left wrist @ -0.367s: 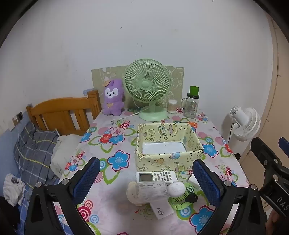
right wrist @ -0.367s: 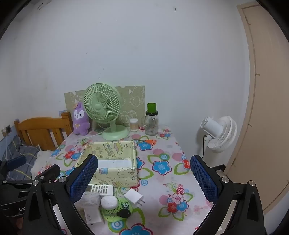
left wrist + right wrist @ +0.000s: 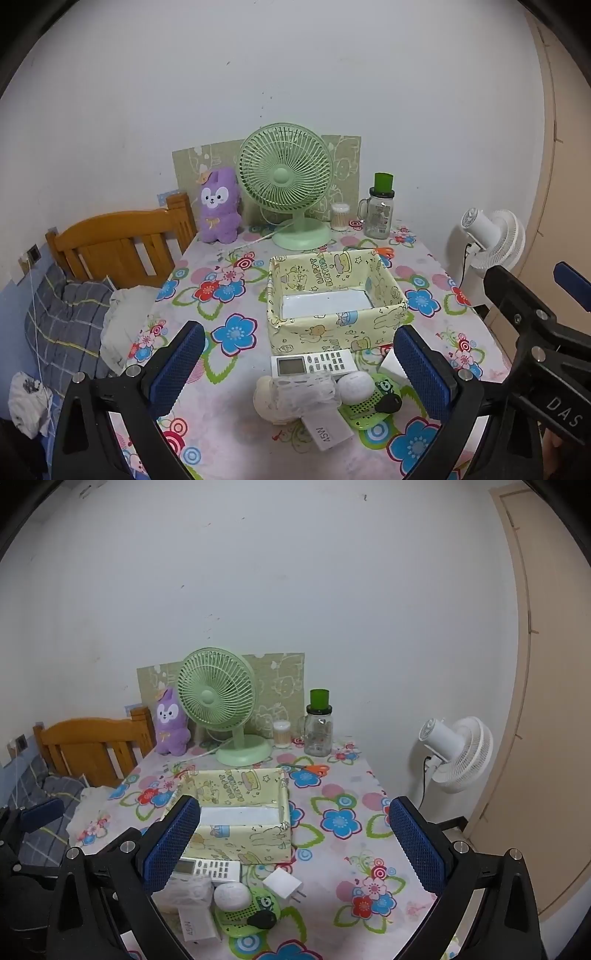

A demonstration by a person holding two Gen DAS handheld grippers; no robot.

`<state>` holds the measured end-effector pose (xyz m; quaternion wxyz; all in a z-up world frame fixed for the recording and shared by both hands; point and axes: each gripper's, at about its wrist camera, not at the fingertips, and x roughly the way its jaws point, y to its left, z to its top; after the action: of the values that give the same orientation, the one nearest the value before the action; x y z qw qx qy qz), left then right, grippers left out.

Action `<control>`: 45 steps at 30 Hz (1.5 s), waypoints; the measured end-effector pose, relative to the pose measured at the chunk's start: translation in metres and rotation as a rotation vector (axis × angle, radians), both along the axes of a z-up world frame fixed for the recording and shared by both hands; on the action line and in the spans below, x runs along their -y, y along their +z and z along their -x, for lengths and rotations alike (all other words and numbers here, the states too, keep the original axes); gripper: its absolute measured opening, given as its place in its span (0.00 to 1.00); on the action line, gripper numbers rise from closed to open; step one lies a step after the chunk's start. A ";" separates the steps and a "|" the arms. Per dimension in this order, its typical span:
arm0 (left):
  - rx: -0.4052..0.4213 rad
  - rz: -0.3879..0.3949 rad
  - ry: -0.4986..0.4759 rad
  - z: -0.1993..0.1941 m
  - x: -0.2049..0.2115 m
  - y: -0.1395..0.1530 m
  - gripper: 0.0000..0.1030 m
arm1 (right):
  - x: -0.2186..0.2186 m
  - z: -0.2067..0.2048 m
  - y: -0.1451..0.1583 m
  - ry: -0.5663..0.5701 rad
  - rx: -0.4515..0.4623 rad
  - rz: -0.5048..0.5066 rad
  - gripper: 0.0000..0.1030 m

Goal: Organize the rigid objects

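Rigid objects lie heaped at the table's near edge: a white plastic remote control (image 3: 314, 364), a smooth white egg-shaped gadget (image 3: 356, 386), a white boxy charger block (image 3: 283, 883), a flat green perforated disc (image 3: 369, 406) and a glossy black key fob (image 3: 388, 403). Just behind stands the yellow cartoon-print storage box (image 3: 334, 295), holding nothing. Since a moment ago almost nothing has shifted, so sorting has not begun. My left gripper (image 3: 299, 365) and right gripper (image 3: 295, 843) both hover spread wide, gripping nothing.

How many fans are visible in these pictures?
2: a green desk fan at the table's far edge beside the purple plush toy, and a white fan standing off the table's right side.
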<state>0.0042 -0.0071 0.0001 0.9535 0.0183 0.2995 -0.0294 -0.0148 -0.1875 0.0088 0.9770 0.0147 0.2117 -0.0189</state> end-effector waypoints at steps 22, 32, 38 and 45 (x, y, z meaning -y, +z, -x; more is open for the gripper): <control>0.035 -0.009 0.030 -0.003 -0.006 -0.005 1.00 | -0.007 -0.006 -0.003 0.015 -0.019 -0.015 1.00; 0.043 -0.015 0.057 -0.013 -0.011 -0.006 1.00 | -0.005 -0.011 -0.008 0.004 -0.034 -0.019 1.00; 0.054 -0.022 0.061 -0.013 -0.012 -0.005 1.00 | -0.005 -0.015 -0.007 0.003 -0.040 -0.023 1.00; 0.076 -0.023 0.059 -0.013 -0.011 -0.004 1.00 | -0.005 -0.016 -0.005 0.004 -0.037 -0.022 1.00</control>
<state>0.0168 0.0035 -0.0043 0.9643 0.0214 0.2639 0.0030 0.0007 -0.1829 0.0040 0.9727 0.0248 0.2302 -0.0151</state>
